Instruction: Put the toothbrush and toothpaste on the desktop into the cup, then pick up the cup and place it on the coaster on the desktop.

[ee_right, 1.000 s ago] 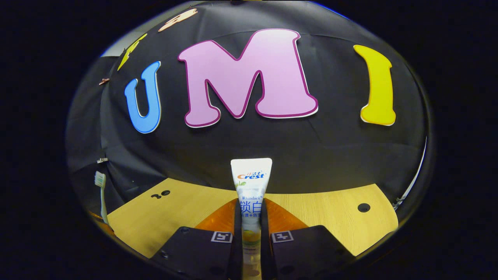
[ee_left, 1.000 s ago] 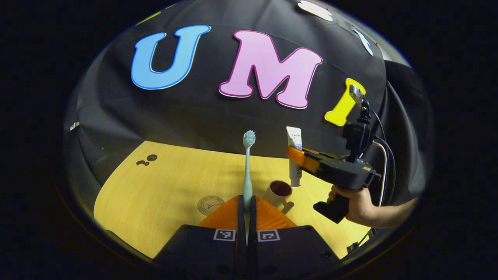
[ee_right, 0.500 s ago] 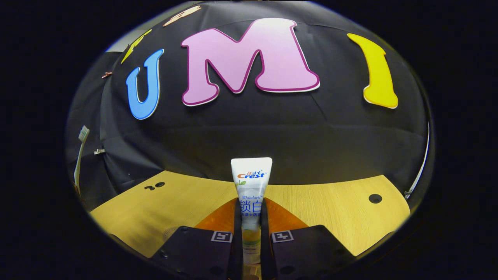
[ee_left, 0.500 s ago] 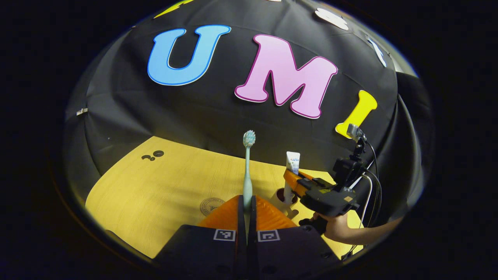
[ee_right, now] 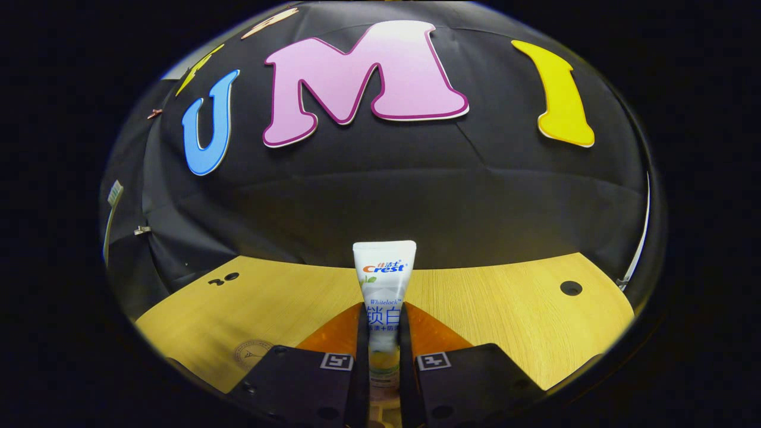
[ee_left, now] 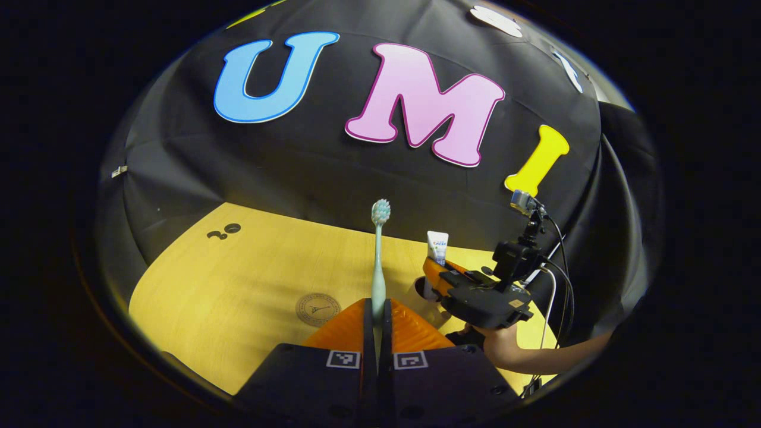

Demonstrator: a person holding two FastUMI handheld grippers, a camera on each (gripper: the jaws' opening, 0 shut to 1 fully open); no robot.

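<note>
My left gripper [ee_left: 377,309] is shut on a pale green toothbrush [ee_left: 379,255], which stands upright with its bristled head up. In the left gripper view the right gripper [ee_left: 437,273] holds the white toothpaste tube [ee_left: 437,248] upright, its lower end down inside the white cup [ee_left: 422,294] with a dark inside. The round coaster [ee_left: 317,309] lies flat on the wooden desktop [ee_left: 250,279], left of the cup. In the right gripper view my right gripper [ee_right: 383,315] is shut on the toothpaste tube [ee_right: 383,285]; the toothbrush [ee_right: 111,214] shows at the far left, the coaster [ee_right: 252,353] at lower left.
A person's hand [ee_left: 505,351] holds the right gripper, cables trailing behind it. The desktop has small dark holes at the far left [ee_left: 223,230] and, in the right gripper view, one at the right [ee_right: 571,288]. Black cloth walls close in the back and sides.
The right gripper has come down with the toothpaste tube, from above the cup to where its lower end sits inside it. My left gripper still holds the toothbrush upright, shifted only slightly.
</note>
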